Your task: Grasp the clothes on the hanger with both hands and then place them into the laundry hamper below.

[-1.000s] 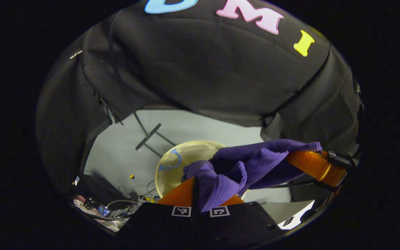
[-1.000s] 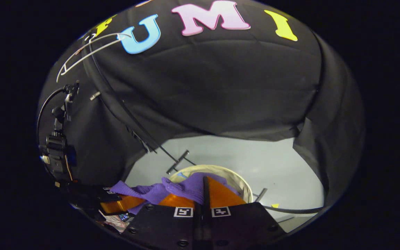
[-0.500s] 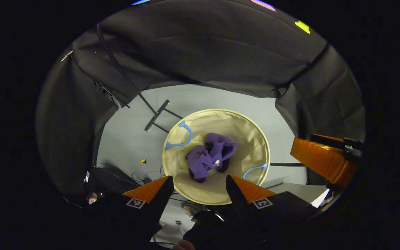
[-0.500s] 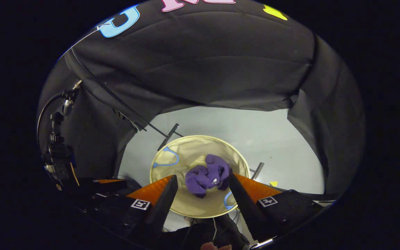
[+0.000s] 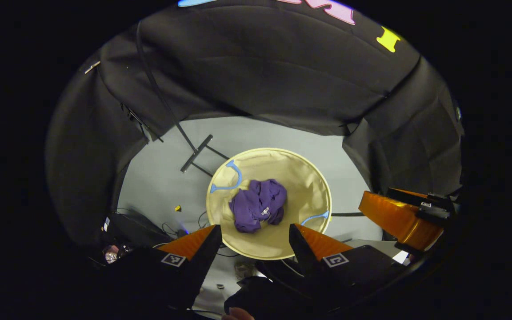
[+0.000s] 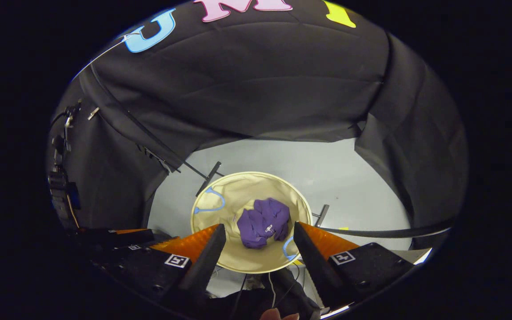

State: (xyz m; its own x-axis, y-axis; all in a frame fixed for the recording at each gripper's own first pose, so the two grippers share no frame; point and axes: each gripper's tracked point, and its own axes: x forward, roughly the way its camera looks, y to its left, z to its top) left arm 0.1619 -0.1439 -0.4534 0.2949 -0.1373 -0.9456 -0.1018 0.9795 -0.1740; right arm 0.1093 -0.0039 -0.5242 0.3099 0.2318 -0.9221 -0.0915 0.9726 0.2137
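A crumpled purple garment [image 5: 258, 205] lies at the bottom of the round cream laundry hamper [image 5: 309, 178] on the floor, also seen as the purple garment [image 6: 265, 221] inside the hamper [image 6: 238, 195] in the right gripper view. My left gripper [image 5: 254, 231] hangs open above the hamper's near rim with nothing between its fingers. My right gripper [image 6: 259, 230] is open too, above the same rim. The right gripper's finger [image 5: 394, 218] shows at the right of the left gripper view.
The hamper has blue handles [image 5: 229, 180]. A black stand's foot [image 5: 196, 153] rests on the grey floor [image 5: 162, 178] behind the hamper. Cables and small devices [image 5: 122, 249] lie at the lower left. Black cloth walls surround the floor.
One second ago both grippers were shut on the purple garment above the hamper. Both then opened, and the garment dropped into the hamper, where it has settled.
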